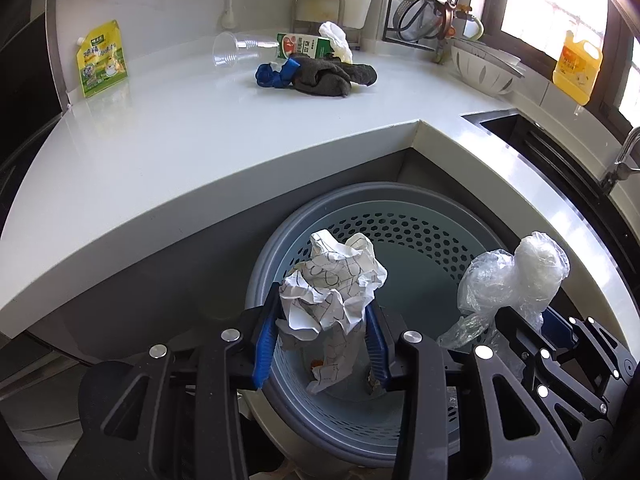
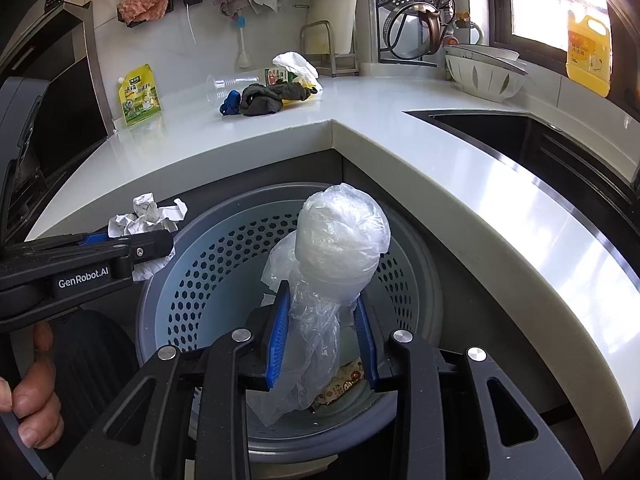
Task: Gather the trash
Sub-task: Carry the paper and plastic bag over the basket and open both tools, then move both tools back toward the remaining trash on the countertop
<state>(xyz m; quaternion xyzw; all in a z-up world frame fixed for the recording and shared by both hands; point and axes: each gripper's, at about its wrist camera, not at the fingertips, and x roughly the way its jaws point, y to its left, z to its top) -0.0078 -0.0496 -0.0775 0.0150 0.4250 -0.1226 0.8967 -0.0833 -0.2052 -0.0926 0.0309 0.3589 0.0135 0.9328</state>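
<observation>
the left gripper (image 1: 320,344) is closed around a crumpled printed paper ball (image 1: 334,284), and it hangs over the open mouth of the grey perforated bin (image 1: 400,232) that stands on the floor in the inner corner of the worktop (image 1: 160,152). just to its right, the right gripper (image 2: 324,344) is clamped on a bunched clear plastic bag (image 2: 340,248), also above the bin mouth, so both pieces look ready to be let go. below the grippers, at the bottom of the bin, a printed wrapper (image 2: 340,388) and a few small scraps already lie, which suggests that part of the collecting is done. well ahead of both grippers, far back on the worktop, more remains: going left to right, a yellow spouted pouch (image 1: 102,60) stands against the wall, a clear plastic cup (image 1: 232,50) lies on its side, a blue crumpled item (image 1: 276,74) touches a dark grey cloth (image 1: 332,76), and behind these a green and white carton (image 1: 304,46) lies with a white tissue wad (image 1: 336,38) on it. whether the pouch and the cloth count as trash i cannot tell. by my reckoning the job is around midway, with these two drops pending and several pieces left to fetch.
</observation>
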